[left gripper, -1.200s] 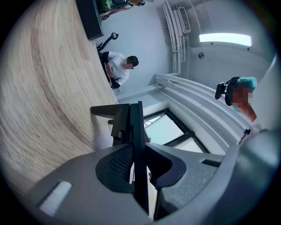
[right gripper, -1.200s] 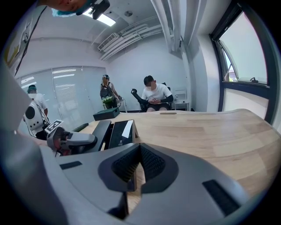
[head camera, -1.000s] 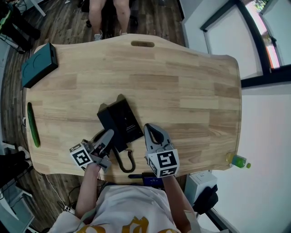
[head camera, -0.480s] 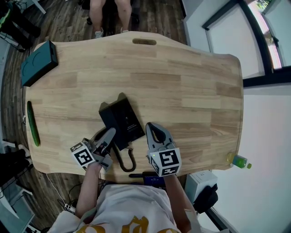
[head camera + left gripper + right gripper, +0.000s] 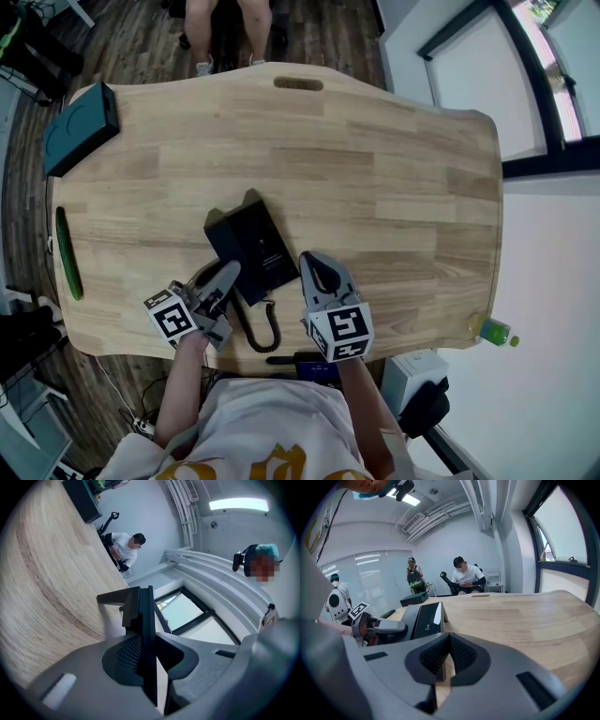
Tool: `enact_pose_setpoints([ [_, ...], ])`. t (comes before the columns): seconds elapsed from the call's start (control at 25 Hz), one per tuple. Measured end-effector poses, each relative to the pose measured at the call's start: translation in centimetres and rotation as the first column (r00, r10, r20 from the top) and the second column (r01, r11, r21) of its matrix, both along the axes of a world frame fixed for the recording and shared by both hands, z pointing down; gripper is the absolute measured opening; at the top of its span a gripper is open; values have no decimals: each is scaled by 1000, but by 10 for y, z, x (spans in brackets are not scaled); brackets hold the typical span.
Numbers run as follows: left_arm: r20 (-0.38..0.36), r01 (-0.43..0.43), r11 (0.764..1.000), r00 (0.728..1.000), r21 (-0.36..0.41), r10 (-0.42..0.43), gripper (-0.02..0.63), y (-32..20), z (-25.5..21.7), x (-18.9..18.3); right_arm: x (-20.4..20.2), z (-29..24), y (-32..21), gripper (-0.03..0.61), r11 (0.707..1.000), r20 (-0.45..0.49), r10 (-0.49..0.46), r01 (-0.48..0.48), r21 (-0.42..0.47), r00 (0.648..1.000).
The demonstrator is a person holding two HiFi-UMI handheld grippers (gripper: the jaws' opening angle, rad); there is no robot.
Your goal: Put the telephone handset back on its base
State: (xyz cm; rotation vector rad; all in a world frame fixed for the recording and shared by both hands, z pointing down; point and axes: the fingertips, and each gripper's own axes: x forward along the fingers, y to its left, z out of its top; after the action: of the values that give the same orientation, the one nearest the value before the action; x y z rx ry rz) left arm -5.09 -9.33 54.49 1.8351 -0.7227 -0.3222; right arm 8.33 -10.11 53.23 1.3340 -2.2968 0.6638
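Between the jaws of the left hand-held gripper (image 5: 223, 277) we see a thin black slab held edge-on, which we take for the telephone handset (image 5: 148, 620). The pads press on it from both sides, so it is gripped. Just beyond the jaw tips and a little to their right sits the black base (image 5: 255, 246) on the wooden surface (image 5: 394, 169). The coiled cord (image 5: 262, 328) loops on the surface between the two hand-held grippers, on the person's side of the base. The right hand-held gripper (image 5: 311, 261) stands just beside the base's near right corner, jaws together with nothing in them. We judge the handset to be low at the base's left side, at or near its cradle, though no view shows whether it is seated. Several things could go wrong from here. Letting go while the handset lies askew would leave it tipped off the cradle or sliding onto the surface. The grip is on a narrow edge, so a roll of the wrist could twist the handset loose. The cord could tug the light base, and a downward push could shove it, since the right hand-held gripper is beside the base but not bracing it.
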Motion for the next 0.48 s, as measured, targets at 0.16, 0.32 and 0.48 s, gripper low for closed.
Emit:
enact_pose_setpoints([
  [0.16,10,-10,1000,1000,-2,10,77,0,1,0,3,1,0,3,1000,1,10,-10,-3,1000],
  [0.32,28,-20,1000,999,-3,20,77,-1,2,2,1,1,-1,3,1000,8,9,-9,-3,1000],
  [0.48,43,-28,1000,999,-7,29,77,-1,3,2,-4,0,-1,3,1000,12,-5,5,-4,1000],
])
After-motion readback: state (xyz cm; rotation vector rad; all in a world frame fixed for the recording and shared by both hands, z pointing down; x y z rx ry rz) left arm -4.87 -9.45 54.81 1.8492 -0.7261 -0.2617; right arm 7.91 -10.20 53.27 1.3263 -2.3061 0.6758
